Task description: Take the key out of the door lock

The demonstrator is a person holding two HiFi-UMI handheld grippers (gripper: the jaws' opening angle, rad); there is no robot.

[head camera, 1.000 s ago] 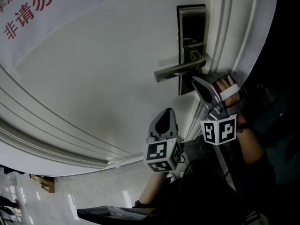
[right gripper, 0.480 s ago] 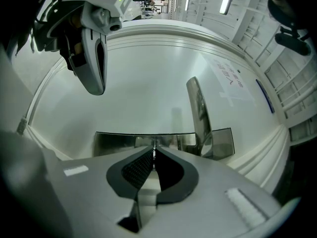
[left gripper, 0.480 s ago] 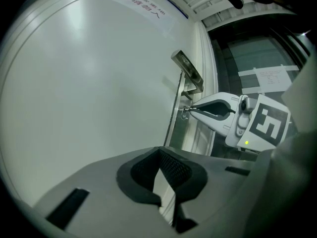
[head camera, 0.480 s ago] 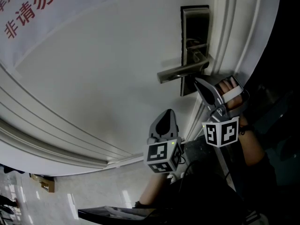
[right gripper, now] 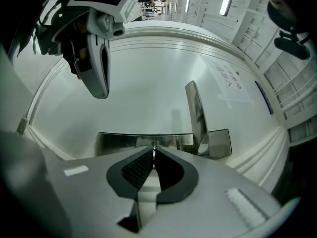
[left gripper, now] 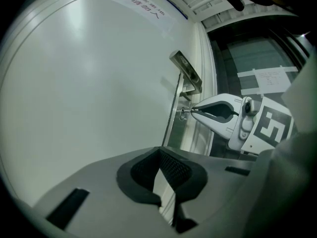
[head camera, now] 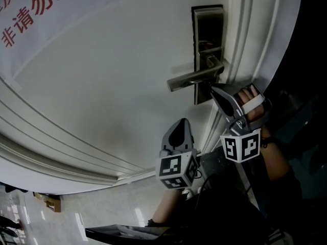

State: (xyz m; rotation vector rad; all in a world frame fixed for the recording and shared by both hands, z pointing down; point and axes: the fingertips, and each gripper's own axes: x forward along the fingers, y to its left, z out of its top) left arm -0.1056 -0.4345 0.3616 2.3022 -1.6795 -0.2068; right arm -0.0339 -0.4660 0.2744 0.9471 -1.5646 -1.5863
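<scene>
A dark metal lock plate [head camera: 207, 34] with a lever handle [head camera: 190, 78] sits on the white door [head camera: 117, 80]. My right gripper [head camera: 213, 89] is at the plate's lower end, below the handle. In the right gripper view its jaws [right gripper: 153, 150] are shut on the thin key [right gripper: 154, 144], which stands in the lock plate [right gripper: 124, 140]. The left gripper view shows the key [left gripper: 184, 113] between the plate and the right gripper's tips [left gripper: 193, 110]. My left gripper [head camera: 180, 128] hangs lower left, away from the lock, shut with nothing in it [left gripper: 159, 151].
A white paper sign with red print [head camera: 46, 14] is on the door at upper left. The door frame's mouldings [head camera: 255, 34] run beside the lock. A person's hand [head camera: 253, 103] holds the right gripper. Pale floor [head camera: 102, 213] shows below.
Nothing has visibly changed apart from a slight sway of the head view; the right gripper stays at the lock and the left gripper hangs in the same place.
</scene>
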